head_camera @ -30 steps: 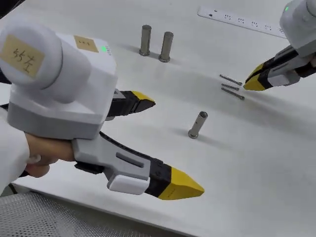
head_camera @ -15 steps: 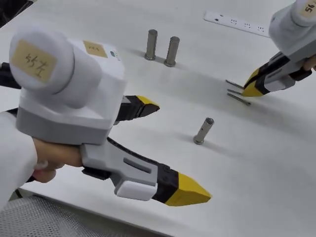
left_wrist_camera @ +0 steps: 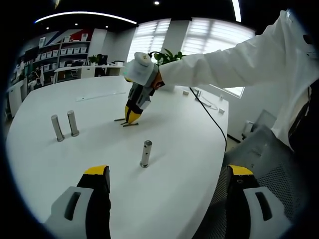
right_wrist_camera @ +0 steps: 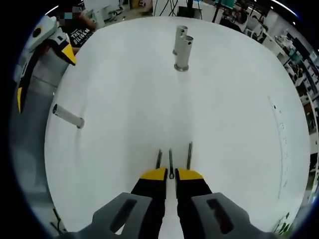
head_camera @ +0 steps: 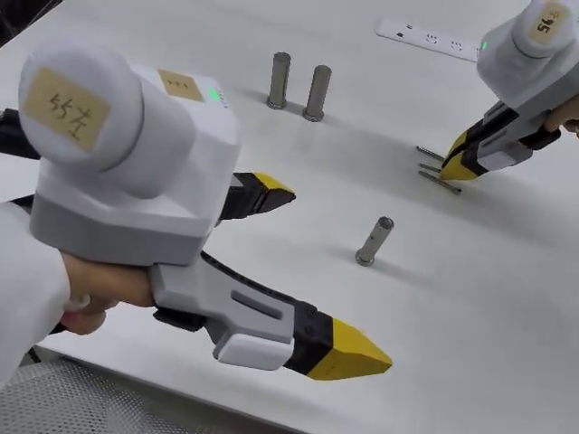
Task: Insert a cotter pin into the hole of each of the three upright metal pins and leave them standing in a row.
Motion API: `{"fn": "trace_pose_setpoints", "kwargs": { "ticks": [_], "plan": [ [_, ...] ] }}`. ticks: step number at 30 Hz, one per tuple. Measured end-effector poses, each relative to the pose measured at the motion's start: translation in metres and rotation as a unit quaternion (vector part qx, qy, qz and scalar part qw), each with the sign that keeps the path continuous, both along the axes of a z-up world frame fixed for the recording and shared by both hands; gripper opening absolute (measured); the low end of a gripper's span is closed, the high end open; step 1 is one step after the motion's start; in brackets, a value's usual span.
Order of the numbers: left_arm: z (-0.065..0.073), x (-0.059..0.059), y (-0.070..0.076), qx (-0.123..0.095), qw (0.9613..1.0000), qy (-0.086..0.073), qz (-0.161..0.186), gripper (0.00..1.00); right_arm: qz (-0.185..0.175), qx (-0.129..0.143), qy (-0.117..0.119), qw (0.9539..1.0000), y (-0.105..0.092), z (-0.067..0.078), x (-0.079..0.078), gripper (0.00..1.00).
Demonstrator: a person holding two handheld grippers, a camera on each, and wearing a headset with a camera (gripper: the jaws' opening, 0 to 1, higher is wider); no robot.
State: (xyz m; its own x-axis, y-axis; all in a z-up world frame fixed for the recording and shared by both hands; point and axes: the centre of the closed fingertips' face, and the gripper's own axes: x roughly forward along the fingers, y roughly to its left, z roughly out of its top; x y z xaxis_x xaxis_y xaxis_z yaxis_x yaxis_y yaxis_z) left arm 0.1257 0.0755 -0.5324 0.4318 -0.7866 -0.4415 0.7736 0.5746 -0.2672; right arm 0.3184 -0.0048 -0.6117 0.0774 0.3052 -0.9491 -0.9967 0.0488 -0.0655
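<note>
Two metal pins (head_camera: 279,81) (head_camera: 316,93) stand upright side by side at the back, and a third metal pin (head_camera: 374,240) stands alone nearer me. Several cotter pins (head_camera: 432,168) lie flat on the white table. My right gripper (head_camera: 455,169) has its tips down at them. In the right gripper view its jaws (right_wrist_camera: 171,174) are open by a narrow gap, and the end of the middle cotter pin (right_wrist_camera: 170,162) lies in that gap. My left gripper (head_camera: 317,271) hovers wide open in front of the lone pin (left_wrist_camera: 145,153), holding nothing.
A white power strip (head_camera: 434,41) lies along the far right of the table (head_camera: 226,145). The table's near edge runs below the left gripper, with a grey mesh chair (head_camera: 81,398) beneath it. A white-sleeved arm (left_wrist_camera: 224,64) reaches in behind the right gripper.
My right gripper has come down and left until its tips reach the cotter pins. The left gripper stays wide open in about the same place; the head view has shifted a little.
</note>
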Motion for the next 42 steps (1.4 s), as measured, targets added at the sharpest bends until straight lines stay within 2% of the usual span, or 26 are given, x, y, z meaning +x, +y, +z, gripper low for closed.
{"fn": "trace_pose_setpoints", "kwargs": {
  "ticks": [5, 13, 18, 21, 24, 26, 28, 30, 33, 42],
  "plan": [
    [0.004, 0.004, 0.002, -0.005, 0.9999, -0.006, 0.007, 0.95, 0.021, -0.014, -0.001, 0.9997, -0.001, 0.000, -0.001, 0.00],
    [0.003, 0.007, 0.005, 0.000, 0.9999, -0.004, 0.011, 0.94, 0.035, -0.039, 0.018, 0.9985, -0.001, -0.001, 0.001, 0.00],
    [0.004, 0.010, 0.004, 0.003, 0.9999, -0.007, 0.007, 0.94, 0.064, -0.070, 0.001, 0.9955, -0.001, -0.002, 0.000, 0.00],
    [0.007, 0.011, 0.003, -0.001, 0.9999, -0.009, 0.009, 0.94, 0.071, -0.078, 0.003, 0.9944, 0.000, -0.002, 0.003, 0.00],
    [0.008, 0.011, 0.004, 0.001, 0.9999, -0.011, 0.009, 0.94, 0.060, -0.085, 0.012, 0.9945, -0.001, -0.002, 0.004, 0.00],
    [0.009, 0.012, 0.004, 0.000, 0.9998, -0.012, 0.012, 0.94, 0.066, -0.091, 0.012, 0.9936, -0.001, -0.004, 0.006, 0.00],
    [0.009, 0.012, 0.005, 0.000, 0.9998, -0.012, 0.014, 0.94, 0.090, -0.103, 0.001, 0.9906, -0.001, -0.004, 0.006, 0.00],
    [0.006, 0.011, 0.006, 0.011, 0.9998, -0.011, 0.012, 0.94, 0.076, -0.107, -0.002, 0.9914, -0.001, -0.004, 0.006, 0.00],
    [0.004, 0.010, 0.007, 0.022, 0.9996, -0.012, 0.009, 0.94, 0.086, -0.109, -0.007, 0.9902, -0.001, -0.005, 0.006, 0.00],
    [0.006, 0.013, 0.011, 0.005, 0.9995, -0.008, 0.031, 0.90, 0.088, -0.105, -0.018, 0.9904, -0.005, -0.003, 0.006, 0.00]
  ]
}}
